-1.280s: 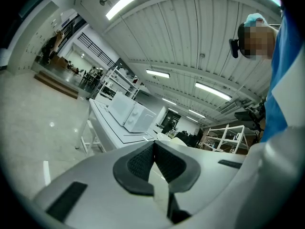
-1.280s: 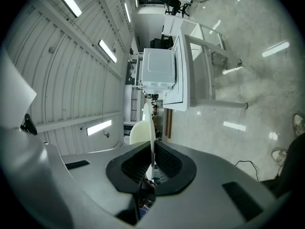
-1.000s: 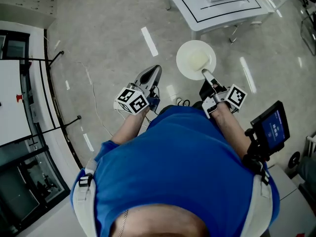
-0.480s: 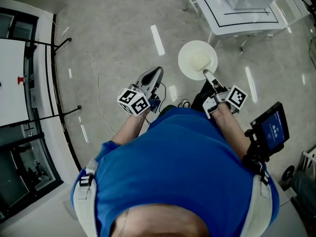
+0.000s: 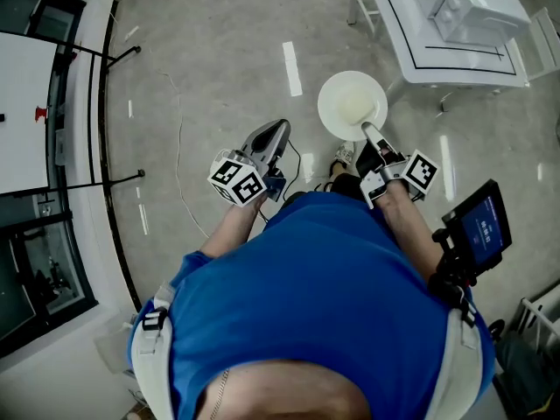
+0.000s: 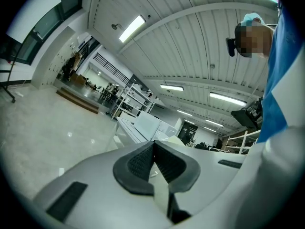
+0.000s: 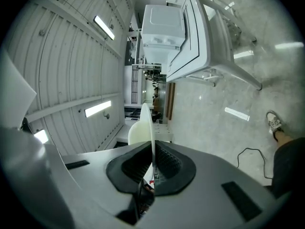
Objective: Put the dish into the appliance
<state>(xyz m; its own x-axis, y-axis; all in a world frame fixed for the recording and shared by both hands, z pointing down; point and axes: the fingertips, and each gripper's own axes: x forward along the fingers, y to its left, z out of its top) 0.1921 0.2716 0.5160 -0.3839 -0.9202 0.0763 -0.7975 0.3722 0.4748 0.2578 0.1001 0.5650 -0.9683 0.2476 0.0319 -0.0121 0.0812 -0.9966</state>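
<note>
A round white dish point(image 5: 352, 103) is held out flat over the floor, my right gripper point(image 5: 367, 130) shut on its near rim. In the right gripper view the dish point(image 7: 147, 123) stands edge-on between the dark pads point(image 7: 167, 162) of the right gripper point(image 7: 151, 152). The white box-shaped appliance point(image 5: 477, 11) sits on a white table point(image 5: 418, 57) ahead to the right, also seen as the appliance point(image 7: 162, 25) on the table point(image 7: 196, 46). My left gripper point(image 5: 277, 129) is shut and holds nothing; its pads point(image 6: 138, 162) meet at the left gripper point(image 6: 153, 149).
A black-framed glass partition point(image 5: 98, 138) runs along the left. A thin cable point(image 5: 179, 156) lies on the grey floor. A small screen point(image 5: 479, 227) hangs at the person's right side. A shoe point(image 7: 274, 122) shows below. Shelves point(image 6: 131, 97) stand far off.
The table and appliance have shifted right and nearer in the head view as the person moved across the floor. Both grippers keep their pose, the dish still in the right one.
</note>
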